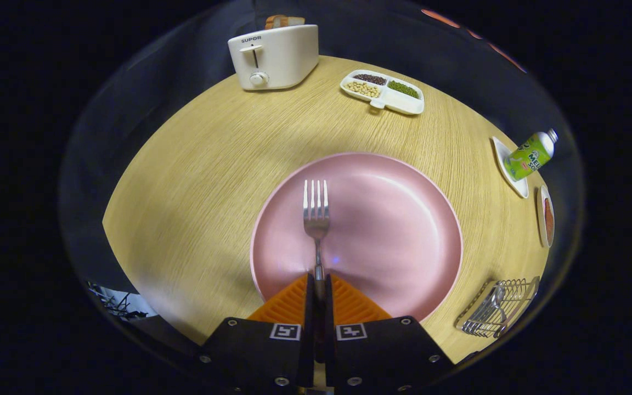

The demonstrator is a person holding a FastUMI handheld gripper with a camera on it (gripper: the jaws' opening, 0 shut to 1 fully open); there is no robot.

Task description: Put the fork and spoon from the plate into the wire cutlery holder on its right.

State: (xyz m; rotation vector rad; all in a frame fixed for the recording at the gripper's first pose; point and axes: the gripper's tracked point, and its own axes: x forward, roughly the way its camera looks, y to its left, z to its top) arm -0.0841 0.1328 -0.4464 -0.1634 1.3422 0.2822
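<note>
A metal fork [316, 214] points away from me over the pink plate [398, 219], tines up ahead of the fingers. My gripper [319, 278] is shut on the fork's handle, both fingers pressed against it. The fork seems lifted a little off the plate. To the right of the plate, near the table's edge, lies the wire cutlery holder [500, 307] with a spoon [494, 300] resting in it.
A white toaster [273, 57] with bread stands at the far side of the wooden table [201, 181]. A divided dish of beans [383, 91] sits beyond the plate. At the right are a green bottle [530, 156] on a small white dish and another small dish [546, 222].
</note>
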